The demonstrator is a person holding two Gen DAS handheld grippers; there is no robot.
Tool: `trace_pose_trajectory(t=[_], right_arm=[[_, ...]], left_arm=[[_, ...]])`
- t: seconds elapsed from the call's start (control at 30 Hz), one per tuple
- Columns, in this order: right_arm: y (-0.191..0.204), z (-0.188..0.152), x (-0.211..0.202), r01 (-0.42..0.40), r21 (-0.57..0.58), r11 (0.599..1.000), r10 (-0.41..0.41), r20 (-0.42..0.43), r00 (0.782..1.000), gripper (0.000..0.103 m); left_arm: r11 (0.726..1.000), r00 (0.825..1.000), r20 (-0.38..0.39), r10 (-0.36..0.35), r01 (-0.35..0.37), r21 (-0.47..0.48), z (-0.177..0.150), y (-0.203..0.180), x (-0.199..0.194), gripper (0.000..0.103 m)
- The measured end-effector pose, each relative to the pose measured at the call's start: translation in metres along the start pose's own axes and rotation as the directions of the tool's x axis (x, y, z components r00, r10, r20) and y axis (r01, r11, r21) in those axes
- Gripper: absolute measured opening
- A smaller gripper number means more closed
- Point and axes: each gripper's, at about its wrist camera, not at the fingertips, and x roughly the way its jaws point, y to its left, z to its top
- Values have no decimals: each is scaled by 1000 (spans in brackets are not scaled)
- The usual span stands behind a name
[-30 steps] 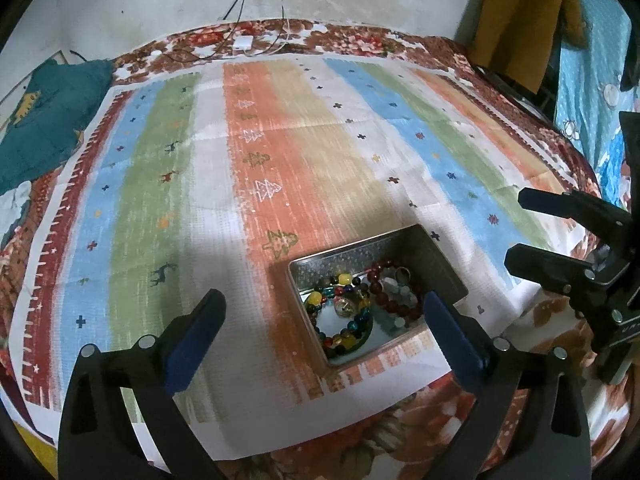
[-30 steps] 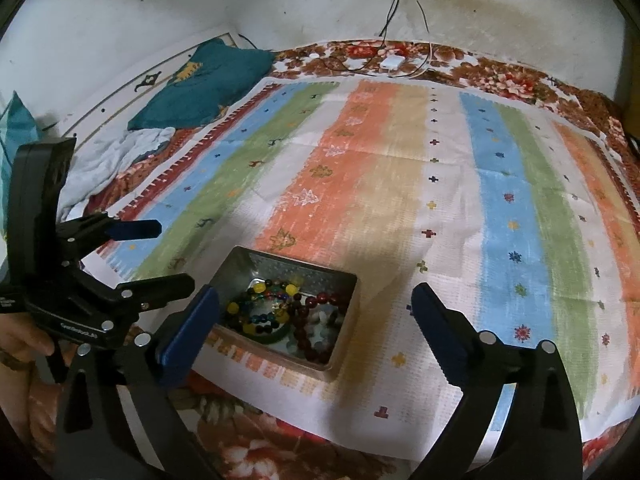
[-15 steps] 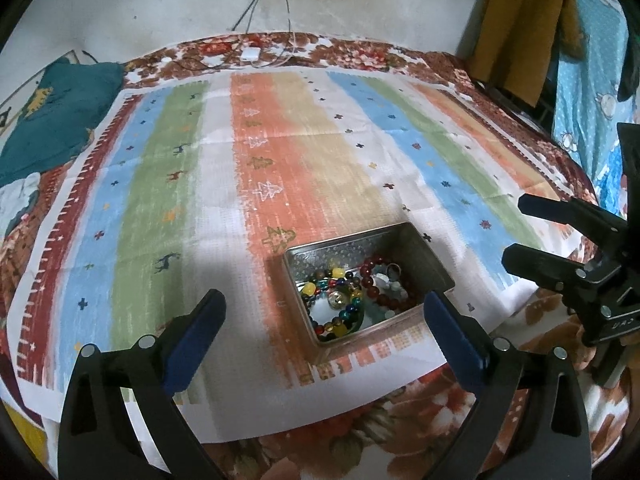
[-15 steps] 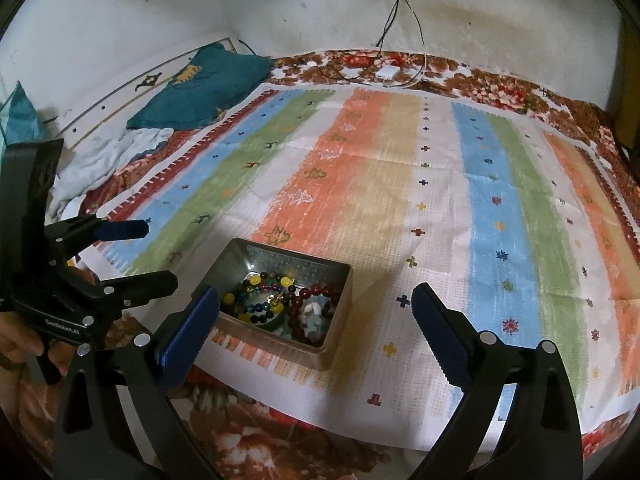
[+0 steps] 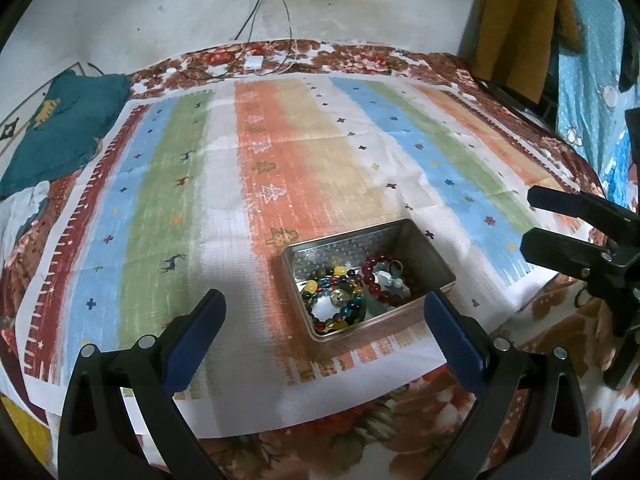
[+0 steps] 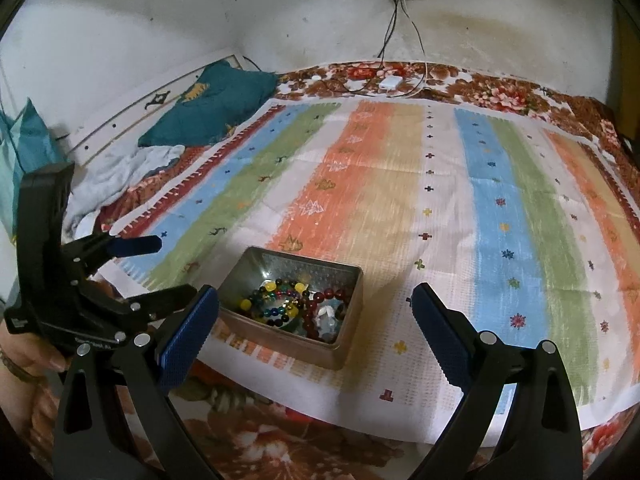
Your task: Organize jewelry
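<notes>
A small metal tin [image 5: 424, 240] [image 6: 344, 312] sits near the front edge of a striped cloth [image 5: 280, 152] [image 6: 400, 176]. Inside lie a multicoloured bead bracelet [image 5: 340, 296] [image 6: 276, 300], a dark red bead bracelet [image 5: 374, 276] [image 6: 320, 308] and some pale pieces [image 5: 386, 278]. My left gripper [image 5: 324, 304] hangs open above the near side of the tin, nothing between its blue pads. My right gripper [image 6: 316, 300] is open too, likewise empty, with the tin between and beyond its fingers. Each gripper shows in the other's view: the right one [image 5: 560, 220], the left one [image 6: 160, 268].
The cloth covers a floral bedspread [image 5: 360, 432] [image 6: 280, 448]. A teal pillow [image 5: 60, 136] [image 6: 212, 108] and pale laundry [image 6: 120, 176] lie at the left. A white charger [image 5: 255, 62] [image 6: 390, 82] with cables lies by the far wall. Hanging clothes [image 5: 520, 20] are at right. A hand [image 6: 24, 360] holds the left gripper.
Both grippers have pulled back and up from the tin, so it sits smaller and farther ahead and more wall shows. Both stay open; the tin's contents have not moved.
</notes>
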Motion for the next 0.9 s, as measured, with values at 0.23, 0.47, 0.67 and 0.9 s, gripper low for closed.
trace_pose_trajectory(t=[0.23,0.47,0.67,0.9], right_arm=[[4,-2,1,7,-20,1000,-8,-9,1000,98],[5,-3,-1,16,-24,1000,-16,-7,1000,98],[5,-3,0,20,-21,1000,-21,-11,1000,98],[5,-4,2,24,-22,999,-24,-17,1000,98]], left_arm=[[1000,1000,-8,-15,15,11,-1,-3,1,97],[999,999,-2,-40,40,-4,-1,-2,0,97],[999,999,0,-37,37,-1,-2,-2,0,97],[1000,1000,4,-28,28,-3,0,-1,-1,97]])
